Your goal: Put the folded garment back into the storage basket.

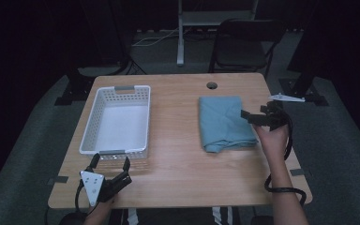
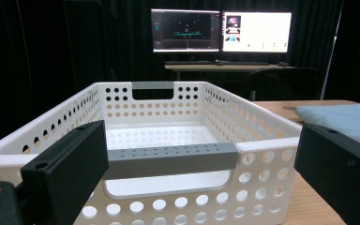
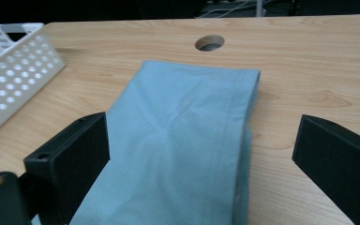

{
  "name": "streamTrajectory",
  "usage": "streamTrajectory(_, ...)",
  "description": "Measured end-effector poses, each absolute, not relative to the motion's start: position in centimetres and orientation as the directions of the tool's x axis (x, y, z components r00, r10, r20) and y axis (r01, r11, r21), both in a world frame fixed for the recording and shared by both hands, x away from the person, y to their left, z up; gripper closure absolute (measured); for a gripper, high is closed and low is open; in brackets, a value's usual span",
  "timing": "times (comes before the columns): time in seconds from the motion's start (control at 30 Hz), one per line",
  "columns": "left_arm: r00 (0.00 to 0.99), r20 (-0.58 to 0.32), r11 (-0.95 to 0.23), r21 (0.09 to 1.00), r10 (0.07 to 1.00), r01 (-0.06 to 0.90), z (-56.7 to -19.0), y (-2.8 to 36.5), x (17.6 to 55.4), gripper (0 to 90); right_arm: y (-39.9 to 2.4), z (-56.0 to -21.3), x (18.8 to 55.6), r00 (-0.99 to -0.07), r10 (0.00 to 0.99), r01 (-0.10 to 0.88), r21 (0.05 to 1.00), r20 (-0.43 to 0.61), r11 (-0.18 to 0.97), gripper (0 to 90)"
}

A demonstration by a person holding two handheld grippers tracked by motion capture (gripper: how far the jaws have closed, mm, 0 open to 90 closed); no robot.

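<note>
item 1: left gripper [image 1: 111, 162], at about 7 o'clock on the table [image 1: 178, 159] in the high view, held in the person's left hand [image 1: 101, 199] near the front edge. jaws spread wide and holding nothing; they point toward 12 o'clock at the near short wall of the basket, just short of it. in the left gripper view the two black jaws stand far apart, either side of the basket's near grey handle [image 2: 171, 159].

item 2: white perforated basket [image 1: 92, 123], at about 10 o'clock on the table, long side running toward 12 o'clock, a grey handle at each short end. nothing lies in it.

item 3: round cable hole [image 1: 211, 85] in the tabletop, at about 12 o'clock, just beyond the cloth's far edge.

item 4: folded blue cloth [image 1: 222, 123], at about 2 o'clock on the table, lying flat, well apart from the basket with bare wood between. in the right gripper view its folded edge [image 3: 243, 140] runs up the middle between the jaws.

item 5: right gripper [image 1: 246, 114], at about 3 o'clock, held in the person's right hand [image 1: 274, 137], jaws pointing toward 9 o'clock at the cloth's right edge. jaws wide open, one on each side of the cloth edge, nothing clamped; whether they touch the cloth cannot be told.
</note>
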State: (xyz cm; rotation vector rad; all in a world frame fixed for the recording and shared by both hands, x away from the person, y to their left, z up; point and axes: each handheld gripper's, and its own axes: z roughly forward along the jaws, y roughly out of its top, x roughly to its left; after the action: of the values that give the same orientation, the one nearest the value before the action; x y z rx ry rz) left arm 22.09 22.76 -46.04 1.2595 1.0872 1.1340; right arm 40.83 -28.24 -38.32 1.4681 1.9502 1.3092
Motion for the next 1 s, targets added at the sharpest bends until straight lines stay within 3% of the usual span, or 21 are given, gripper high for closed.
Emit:
streamTrajectory(0.4,0.132,0.015,-0.011,1.000,0.991,-0.027,-46.0,22.8,22.1,4.4,-28.1,-40.6,43.1,-0.369,0.883,0.647,0.762,0.291,0.019,4.5)
streamTrajectory(1.0,0.131,0.014,-0.010,0.999,0.991,-0.033,-46.1,22.8,22.0,4.4,-27.4,-43.5,45.0,-0.341,0.899,0.730,0.680,0.276,0.068,5.8)
